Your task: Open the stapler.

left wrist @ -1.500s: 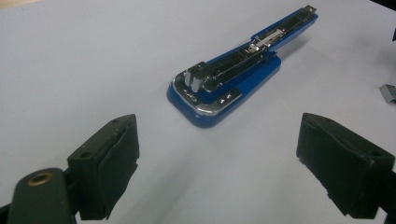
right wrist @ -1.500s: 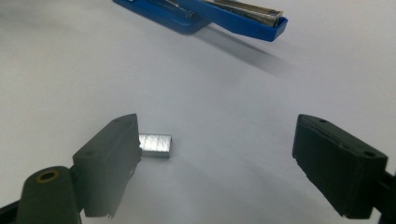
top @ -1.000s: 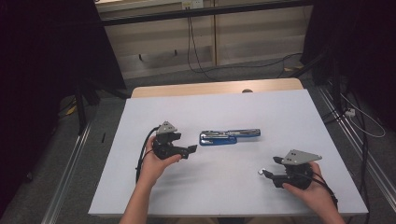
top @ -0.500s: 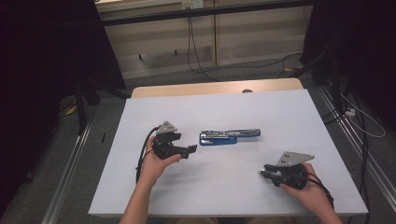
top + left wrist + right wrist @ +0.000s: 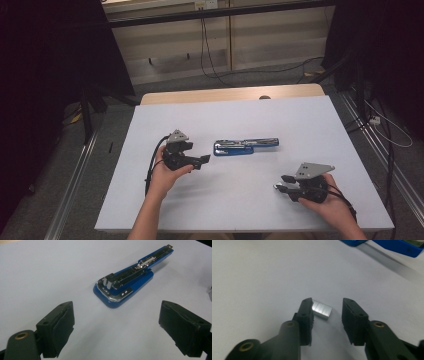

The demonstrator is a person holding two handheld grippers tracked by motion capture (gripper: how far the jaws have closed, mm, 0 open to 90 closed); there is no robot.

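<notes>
A blue stapler point(image 5: 246, 146) lies opened out flat on the white table point(image 5: 300, 120), its metal staple channel facing up point(image 5: 125, 286). My left gripper point(image 5: 202, 161) rests just left of it, pointing at its hinge end, jaws wide open and empty point(image 5: 120, 315). My right gripper point(image 5: 281, 183) sits low near the front right. Between its jaws point(image 5: 327, 306) a short silver strip of staples point(image 5: 321, 309) lies on the table. The strip is against the left pad point(image 5: 308, 311), with a gap to the right pad. These jaws have just been opening.
Part of the stapler point(image 5: 397, 246) shows at the top right of the right gripper view. A wooden strip point(image 5: 230, 94) runs along the table's far edge. Cables point(image 5: 215, 70) lie on the floor behind, and metal rails point(image 5: 75, 190) flank the table.
The right gripper's jaws stood closer together half a second ago and are now wider around the staple strip. The left gripper and the stapler have not moved.
</notes>
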